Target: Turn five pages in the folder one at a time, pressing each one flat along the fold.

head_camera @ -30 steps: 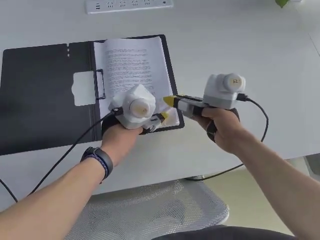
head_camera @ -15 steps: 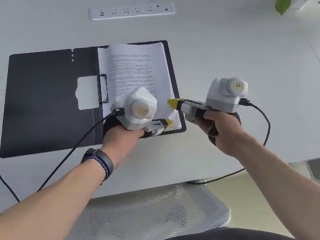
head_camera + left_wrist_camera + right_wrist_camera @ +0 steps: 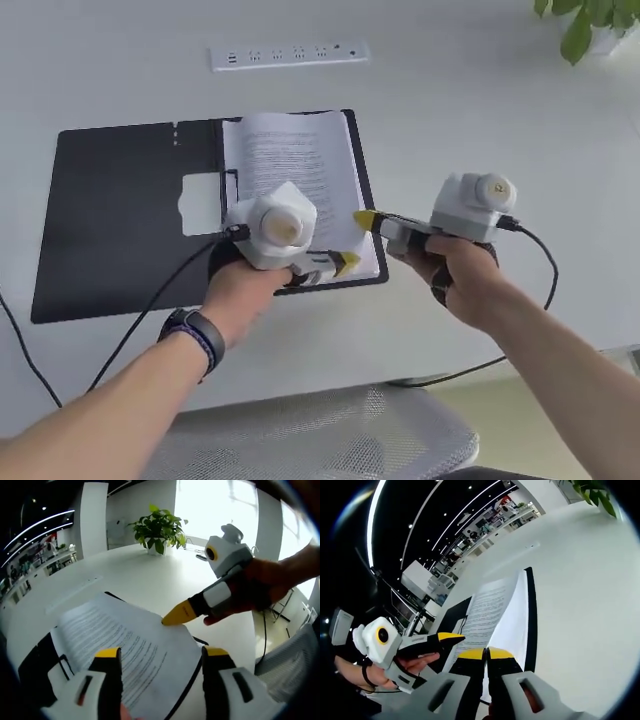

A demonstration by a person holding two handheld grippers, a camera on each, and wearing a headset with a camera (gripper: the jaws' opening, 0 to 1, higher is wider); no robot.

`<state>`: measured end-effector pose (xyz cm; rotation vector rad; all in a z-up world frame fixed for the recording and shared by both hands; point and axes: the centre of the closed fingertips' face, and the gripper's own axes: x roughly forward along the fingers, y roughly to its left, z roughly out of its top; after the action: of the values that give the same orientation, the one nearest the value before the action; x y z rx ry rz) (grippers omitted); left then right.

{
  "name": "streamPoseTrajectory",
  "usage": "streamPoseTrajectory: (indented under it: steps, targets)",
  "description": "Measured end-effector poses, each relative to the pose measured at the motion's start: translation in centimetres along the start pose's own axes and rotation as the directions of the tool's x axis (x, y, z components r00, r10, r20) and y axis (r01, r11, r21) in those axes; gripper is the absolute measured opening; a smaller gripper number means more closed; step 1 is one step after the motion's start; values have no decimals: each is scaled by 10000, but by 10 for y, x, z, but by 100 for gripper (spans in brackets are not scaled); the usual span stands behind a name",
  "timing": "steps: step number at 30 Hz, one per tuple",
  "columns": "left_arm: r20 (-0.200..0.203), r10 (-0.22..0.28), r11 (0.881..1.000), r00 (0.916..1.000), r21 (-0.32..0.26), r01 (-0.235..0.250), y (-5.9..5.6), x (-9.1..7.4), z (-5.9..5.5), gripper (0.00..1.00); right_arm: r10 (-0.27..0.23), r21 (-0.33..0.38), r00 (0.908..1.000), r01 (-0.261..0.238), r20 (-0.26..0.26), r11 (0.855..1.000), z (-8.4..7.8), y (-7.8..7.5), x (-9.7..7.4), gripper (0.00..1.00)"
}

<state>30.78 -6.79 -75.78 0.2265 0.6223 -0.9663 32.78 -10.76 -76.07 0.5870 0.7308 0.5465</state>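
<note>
On tabletop [image 3: 480,120], folder [image 3: 120,220] is laid open, page stack [image 3: 295,160] on right half. Left tongs [image 3: 161,652] are held spread over stack's lower edge. Right tongs [image 3: 486,653], pressed together, are pointed at outer page edge. Step judged: page lift being prepared. Next: single top sheet to be separated.

Head view: set above the worktop's [image 3: 480,120] near edge, facing forward and down toward the far edge; the whole folder [image 3: 120,230] is in frame.

Left gripper view: low and close over the folder's near right corner, facing across the pages [image 3: 125,630] toward the plant [image 3: 157,527].

Right gripper view: low and close at the pages' right edge, facing across the folder toward its left cover.

All three views share the pages. The left gripper view also takes in the right gripper [image 3: 175,616]; the right gripper view, the left gripper [image 3: 447,639].
</note>
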Motion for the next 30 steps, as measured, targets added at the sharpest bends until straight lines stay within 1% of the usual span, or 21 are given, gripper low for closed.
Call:
streamPoseTrajectory:
  steps: [3,10,15,19,24,25,27,28,30]
  targets:
    - [61,49,9999,10000,-107,-48,6,-10,0,66,43,-91,10000,-42,72,9999,3,7,0,0]
    - [154,388,9989,9991,-261,-384,21,-34,-6,68,200,-185,9990,-192,389,9996,12,23,-1,0]
    - [295,656,9970,9974,-441,-643,33,-53,-9,69,286,-277,9982,-272,536,9992,18,33,0,0]
    - [401,845,9946,9956,-642,-819,41,-67,-11,69,490,-393,9965,-464,679,9981,22,44,1,0]
    - [483,980,9931,9940,-693,-945,47,-79,-14,69,601,-511,9953,-563,762,9971,25,56,4,0]
    - [488,1052,9923,9933,-707,-1017,51,-84,-17,69,633,-522,9949,-593,783,9969,26,59,5,0]
    - [534,1130,9911,9922,-773,-1087,53,-91,-18,70,786,-556,9929,-738,891,9957,29,67,6,0]
    - [555,1212,9899,9911,-813,-1165,58,-94,-20,70,830,-557,9922,-781,931,9954,30,69,7,0]
    - [599,1352,9872,9890,-932,-1293,62,-102,-24,70,897,-589,9912,-842,978,9947,32,75,11,0]
